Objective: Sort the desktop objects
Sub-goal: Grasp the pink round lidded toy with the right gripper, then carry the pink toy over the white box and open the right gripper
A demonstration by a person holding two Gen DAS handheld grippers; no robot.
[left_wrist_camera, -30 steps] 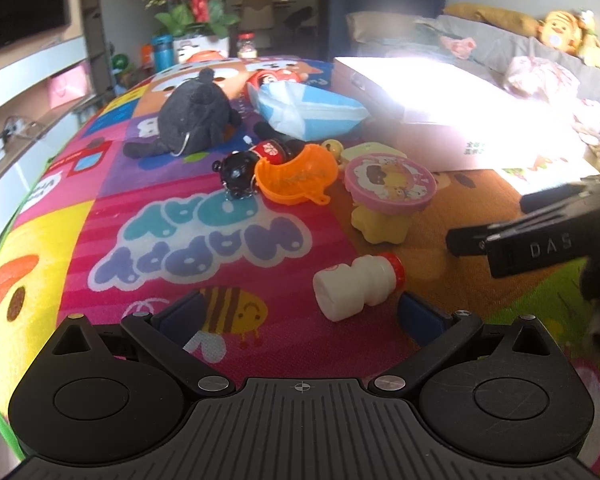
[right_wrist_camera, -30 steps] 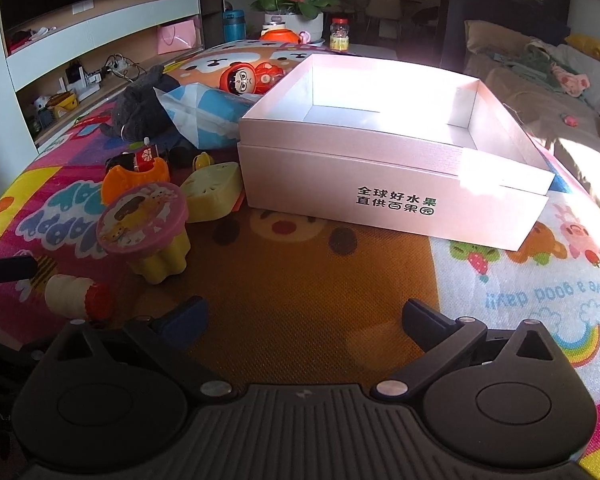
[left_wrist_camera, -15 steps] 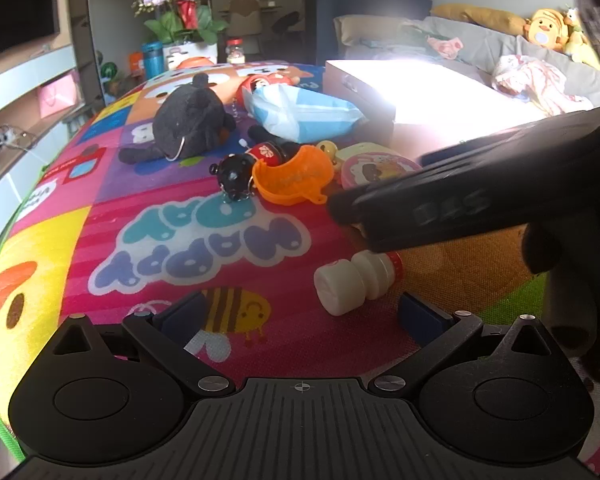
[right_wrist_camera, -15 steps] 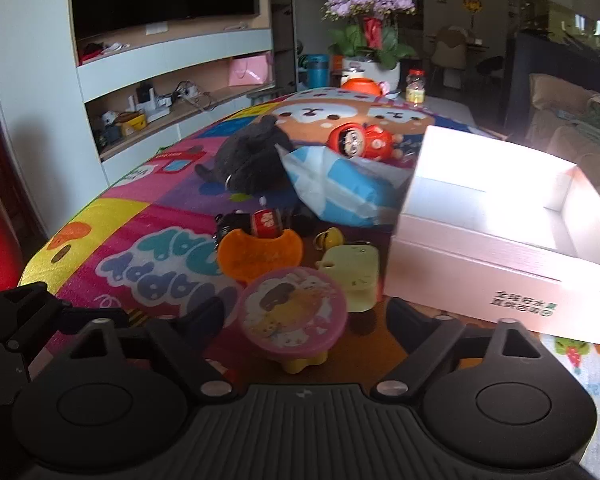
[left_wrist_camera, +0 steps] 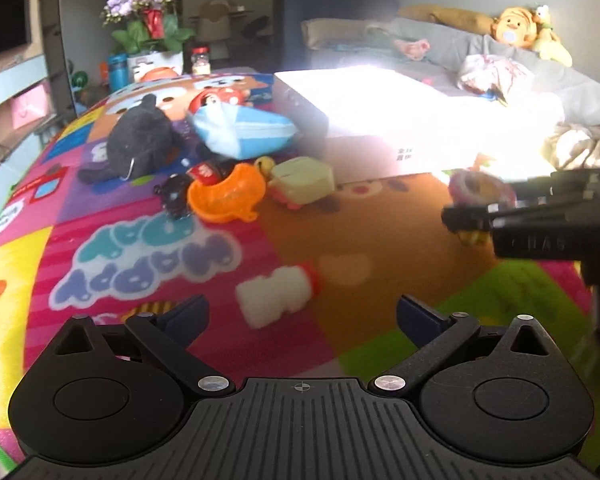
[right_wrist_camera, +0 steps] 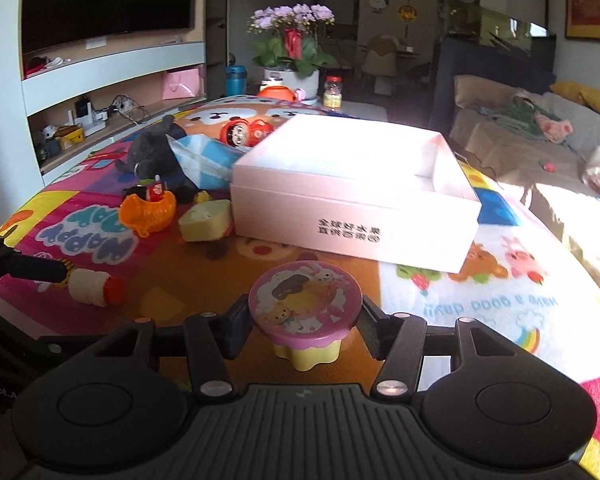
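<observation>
A pink-lidded yellow cup (right_wrist_camera: 304,304) sits between the pads of my right gripper (right_wrist_camera: 305,332). The jaws are closing, and both pads press on the lid's rim. From the left wrist view the cup (left_wrist_camera: 476,192) looks carried above the mat at the right, in the right gripper (left_wrist_camera: 500,216). A small white bottle with a red cap (left_wrist_camera: 278,296) lies on its side on the mat, just ahead of my left gripper (left_wrist_camera: 300,312). Its jaws are closing a little but stay wide, touching nothing. An open white box (right_wrist_camera: 352,216) stands behind.
An orange toy (left_wrist_camera: 228,196), a cream block (left_wrist_camera: 304,180), a small black figure (left_wrist_camera: 174,196), a black plush (left_wrist_camera: 140,144) and a blue pouch (left_wrist_camera: 244,130) crowd the mat left of the box. A red doll (right_wrist_camera: 240,134) lies behind. A sofa runs along the right.
My right gripper reached in over the toys, closed on the pink-lidded cup and carried it rightwards, away from the orange toy. The left gripper's fingers narrowed slightly and it shifted a little.
</observation>
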